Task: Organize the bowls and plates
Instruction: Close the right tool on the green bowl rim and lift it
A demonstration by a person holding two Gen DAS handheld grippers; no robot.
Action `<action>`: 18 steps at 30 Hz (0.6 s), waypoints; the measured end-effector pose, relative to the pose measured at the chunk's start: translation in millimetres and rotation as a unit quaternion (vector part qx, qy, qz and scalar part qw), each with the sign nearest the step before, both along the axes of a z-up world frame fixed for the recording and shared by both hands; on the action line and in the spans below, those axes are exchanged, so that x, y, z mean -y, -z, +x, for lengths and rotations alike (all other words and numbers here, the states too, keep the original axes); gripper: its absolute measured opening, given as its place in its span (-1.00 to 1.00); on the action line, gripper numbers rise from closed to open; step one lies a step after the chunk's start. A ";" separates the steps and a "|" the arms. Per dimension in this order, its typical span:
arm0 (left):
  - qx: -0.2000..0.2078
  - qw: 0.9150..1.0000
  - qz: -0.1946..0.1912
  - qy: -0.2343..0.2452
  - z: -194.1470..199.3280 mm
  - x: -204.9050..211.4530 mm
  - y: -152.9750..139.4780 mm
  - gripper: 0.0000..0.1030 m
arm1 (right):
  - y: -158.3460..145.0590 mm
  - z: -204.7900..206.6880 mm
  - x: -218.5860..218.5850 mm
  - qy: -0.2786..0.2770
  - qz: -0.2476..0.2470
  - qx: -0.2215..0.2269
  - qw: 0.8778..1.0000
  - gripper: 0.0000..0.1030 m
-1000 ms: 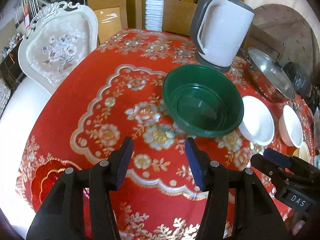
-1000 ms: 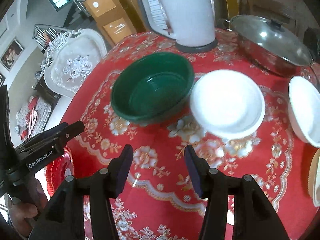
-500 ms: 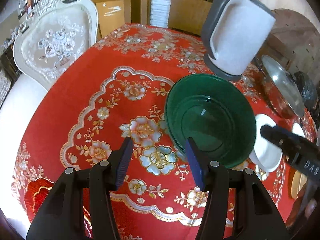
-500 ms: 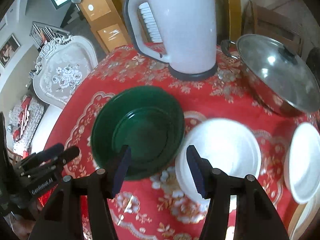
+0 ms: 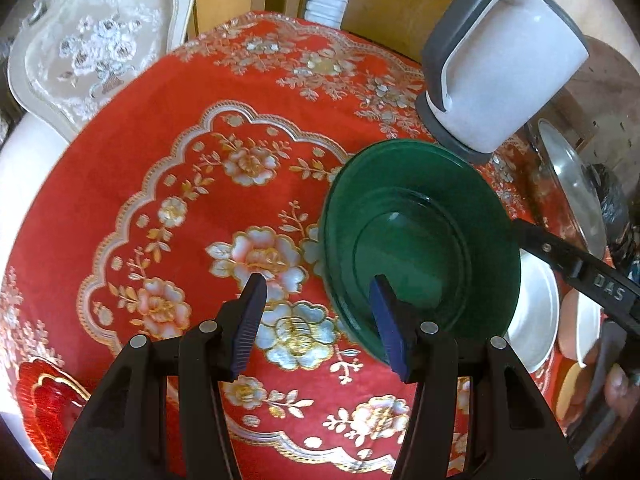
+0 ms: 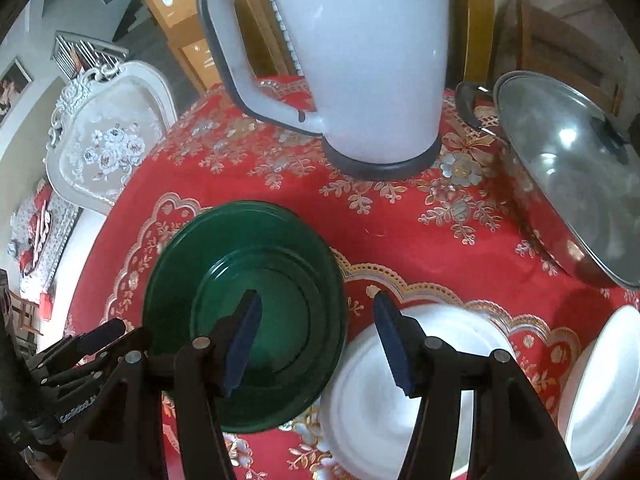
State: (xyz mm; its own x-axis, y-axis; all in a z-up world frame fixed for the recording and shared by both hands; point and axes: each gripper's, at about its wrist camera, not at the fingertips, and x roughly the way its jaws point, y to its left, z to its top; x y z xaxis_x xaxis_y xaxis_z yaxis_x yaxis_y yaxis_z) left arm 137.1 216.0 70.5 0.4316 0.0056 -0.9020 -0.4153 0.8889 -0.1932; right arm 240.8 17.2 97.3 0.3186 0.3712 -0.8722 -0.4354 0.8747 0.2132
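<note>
A dark green bowl point(image 5: 420, 248) point(image 6: 248, 280) stands on the red flowered tablecloth point(image 5: 180, 200). My left gripper point(image 5: 316, 292) is open and hangs over the bowl's left rim, one finger above the inside and one above the cloth. My right gripper point(image 6: 316, 308) is open over the bowl's right rim, its left finger above the inside and its right finger above a white plate point(image 6: 368, 400) point(image 5: 536, 320) that touches the bowl. Neither gripper's pads press on the rim. A white bowl point(image 6: 600, 380) sits further right. Each gripper shows in the other's view: the right gripper point(image 5: 576, 268), the left gripper point(image 6: 92, 344).
A white kettle point(image 6: 360, 60) point(image 5: 500, 68) on a grey base stands just behind the green bowl. A steel pot with a glass lid point(image 6: 568, 168) is at the back right. A white carved chair point(image 5: 92, 48) stands past the table's left edge. A red dish point(image 5: 44, 392) lies near left.
Both grippers have come forward to the green bowl, the left from the open cloth at its left and the right from in front. Their fingers now straddle opposite rims.
</note>
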 end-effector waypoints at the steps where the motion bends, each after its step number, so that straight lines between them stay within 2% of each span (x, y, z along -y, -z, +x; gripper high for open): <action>1: -0.001 1.000 -0.003 0.000 1.4 0.3 1.0 0.05 | 2.5 3.0 -1.8 0.000 -0.001 -0.004 1.000 0.13; 12: -0.025 1.000 -0.013 0.003 16.5 2.7 19.8 0.05 | 26.0 19.5 -8.5 0.002 -0.018 -0.027 0.999 0.13; 15: -0.038 0.999 -0.012 0.006 19.1 4.6 27.0 0.05 | 31.9 19.2 -11.1 -0.002 -0.003 -0.038 0.999 0.11; 17: -0.045 0.999 -0.013 0.010 19.4 6.2 31.5 0.05 | 32.7 17.8 -11.2 -0.003 0.018 -0.047 0.999 -0.22; 18: -0.043 0.999 -0.011 0.012 18.6 7.0 32.3 0.05 | 32.4 15.8 -11.8 -0.003 0.014 -0.044 0.999 -0.33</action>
State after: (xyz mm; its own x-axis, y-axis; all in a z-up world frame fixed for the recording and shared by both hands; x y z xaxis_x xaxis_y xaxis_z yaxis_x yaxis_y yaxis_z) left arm 155.7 208.9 38.2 0.3518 -0.0240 -0.9358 -0.4091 0.8952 -0.1768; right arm 256.5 29.0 65.0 0.2391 0.3973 -0.8860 -0.4182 0.8656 0.2753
